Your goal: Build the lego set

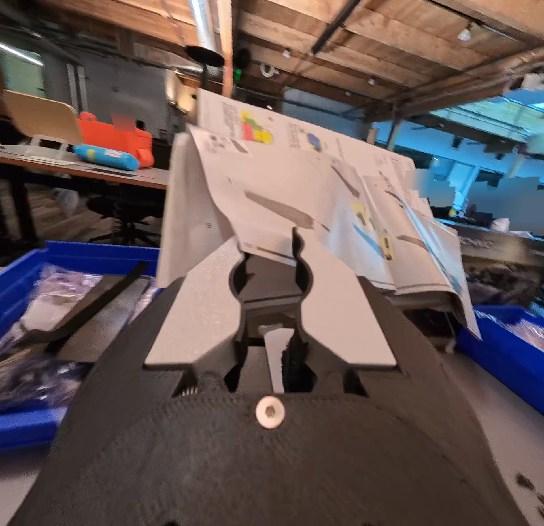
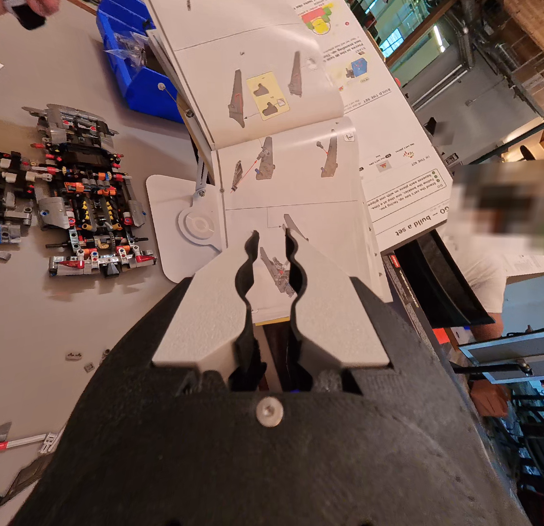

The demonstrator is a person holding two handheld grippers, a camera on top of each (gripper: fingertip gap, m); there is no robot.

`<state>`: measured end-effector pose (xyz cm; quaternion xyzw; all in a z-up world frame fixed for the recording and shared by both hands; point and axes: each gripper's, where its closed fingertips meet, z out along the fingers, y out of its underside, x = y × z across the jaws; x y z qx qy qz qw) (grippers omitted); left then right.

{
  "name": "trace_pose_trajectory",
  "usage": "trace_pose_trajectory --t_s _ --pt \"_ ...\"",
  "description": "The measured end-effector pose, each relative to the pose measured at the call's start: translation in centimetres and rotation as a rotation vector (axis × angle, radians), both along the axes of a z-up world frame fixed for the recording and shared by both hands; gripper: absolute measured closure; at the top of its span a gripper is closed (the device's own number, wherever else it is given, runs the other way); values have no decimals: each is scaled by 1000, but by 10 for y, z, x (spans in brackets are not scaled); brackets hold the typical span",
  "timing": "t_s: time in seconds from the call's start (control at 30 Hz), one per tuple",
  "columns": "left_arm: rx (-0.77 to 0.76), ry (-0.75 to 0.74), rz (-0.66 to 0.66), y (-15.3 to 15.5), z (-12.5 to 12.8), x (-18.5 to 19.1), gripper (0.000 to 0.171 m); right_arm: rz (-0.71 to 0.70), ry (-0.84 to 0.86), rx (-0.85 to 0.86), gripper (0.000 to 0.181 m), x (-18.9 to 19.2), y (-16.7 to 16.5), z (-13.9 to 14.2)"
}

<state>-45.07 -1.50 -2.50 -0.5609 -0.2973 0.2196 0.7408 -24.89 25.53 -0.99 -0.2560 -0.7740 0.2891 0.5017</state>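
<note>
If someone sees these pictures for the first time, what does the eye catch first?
Probably the open instruction booklet, propped on a white stand straight ahead of the right gripper. Next, the colourful half-built lego model on the table to its left, and the blue bin behind that.

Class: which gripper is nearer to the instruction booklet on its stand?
Left. The left gripper has its jaws at a booklet page's lower edge; the right gripper hovers open before the booklet, seemingly not touching.
</note>
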Motion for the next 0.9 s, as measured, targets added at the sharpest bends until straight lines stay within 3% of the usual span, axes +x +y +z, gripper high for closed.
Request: trace_pose_trajectory --t_s 0.07,0.13,0.2,0.27,0.33,0.4,0.53,0.6,0.73,0.9 --pt "10 46 90 -20 13 -1 126 -22 5 -15 165 -1 5 2" --pt "-76 170 174 -24 32 11 121 -39 4 -30 165 -1 9 2" --pt "-205 354 194 -4 54 38 124 -70 4 -46 164 -3 15 3" --pt "-353 509 99 41 62 71 130 -82 2 -62 164 -3 19 3" --pt "-528 634 -61 98 51 103 130 -93 0 -71 164 -3 22 3" --pt "-748 723 -185 150 20 122 124 -92 -2 -74 164 -2 23 2" --pt "-1084 960 -275 214 -29 139 125 -89 1 -79 163 0 24 3" --pt "-1195 974 -364 231 -52 143 132 -91 4 -84 163 1 26 4" --pt "-1337 933 -389 239 -73 126 143 -92 7 -97 163 2 29 5" --pt "-1300 866 -406 237 -71 121 167 -89 3 -100 162 2 29 3"
